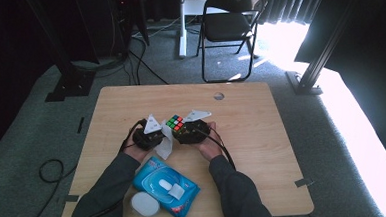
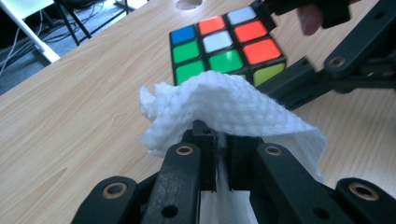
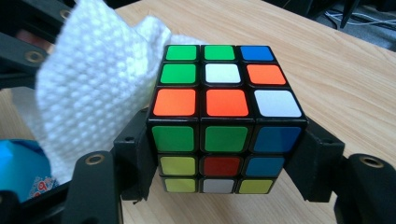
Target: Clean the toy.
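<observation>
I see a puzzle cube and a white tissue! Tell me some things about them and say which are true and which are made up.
1. The right gripper clamps the puzzle cube between its jaws. True.
2. The left gripper pinches a white wipe. True.
3. The cube's top centre square is yellow. False: it is white.
4. The blue wipes pack lies at the table's far edge. False: it lies at the near edge, between the person's forearms.
5. The cube stands on the wooden table. True.

— What's near the front edge of the wooden table [image 1: 262,135]?
— A blue wet-wipe pack [image 1: 166,187], a round white lid [image 1: 145,204] just beside it.
— And beyond?
— A black folding chair [image 1: 231,24] on grey carpet [image 1: 27,142].
</observation>
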A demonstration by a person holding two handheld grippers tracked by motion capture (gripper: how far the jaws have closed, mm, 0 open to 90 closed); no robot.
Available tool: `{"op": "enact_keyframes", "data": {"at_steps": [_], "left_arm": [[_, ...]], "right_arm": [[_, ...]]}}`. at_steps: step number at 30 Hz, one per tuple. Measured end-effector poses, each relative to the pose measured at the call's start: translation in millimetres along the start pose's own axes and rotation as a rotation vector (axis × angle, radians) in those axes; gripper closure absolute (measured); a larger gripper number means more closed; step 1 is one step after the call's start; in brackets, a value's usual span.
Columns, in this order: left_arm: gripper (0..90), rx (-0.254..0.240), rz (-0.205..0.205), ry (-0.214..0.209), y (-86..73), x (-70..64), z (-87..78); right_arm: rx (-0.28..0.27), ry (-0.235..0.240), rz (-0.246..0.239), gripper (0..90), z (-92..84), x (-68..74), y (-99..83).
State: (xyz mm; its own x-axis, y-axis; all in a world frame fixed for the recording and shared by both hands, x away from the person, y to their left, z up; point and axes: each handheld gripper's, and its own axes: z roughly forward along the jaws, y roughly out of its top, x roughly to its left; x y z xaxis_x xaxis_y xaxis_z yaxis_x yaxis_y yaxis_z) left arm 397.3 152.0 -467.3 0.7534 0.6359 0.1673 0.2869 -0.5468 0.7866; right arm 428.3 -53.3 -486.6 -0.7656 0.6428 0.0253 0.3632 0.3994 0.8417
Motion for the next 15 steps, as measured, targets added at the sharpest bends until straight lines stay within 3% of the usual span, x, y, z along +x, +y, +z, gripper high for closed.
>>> {"op": "enact_keyframes", "data": {"at_steps": [8,11,15], "left_arm": [[84.5,0.002,0.032,-0.024,1.8,-5.3,2.2],[84.6,0.021,0.036,-0.005,1.4,-4.2,4.6],[84.6,0.039,0.014,-0.006,-1.2,-0.6,8.9]], "right_arm": [[0.014,-0.008,0.001,34.3,2.2,0.2,-1.4],[-0.002,-0.002,0.017,34.3,0.4,-1.2,-0.6],[-0.022,-0.002,0.039,34.3,-1.6,-2.0,1.6]]}}
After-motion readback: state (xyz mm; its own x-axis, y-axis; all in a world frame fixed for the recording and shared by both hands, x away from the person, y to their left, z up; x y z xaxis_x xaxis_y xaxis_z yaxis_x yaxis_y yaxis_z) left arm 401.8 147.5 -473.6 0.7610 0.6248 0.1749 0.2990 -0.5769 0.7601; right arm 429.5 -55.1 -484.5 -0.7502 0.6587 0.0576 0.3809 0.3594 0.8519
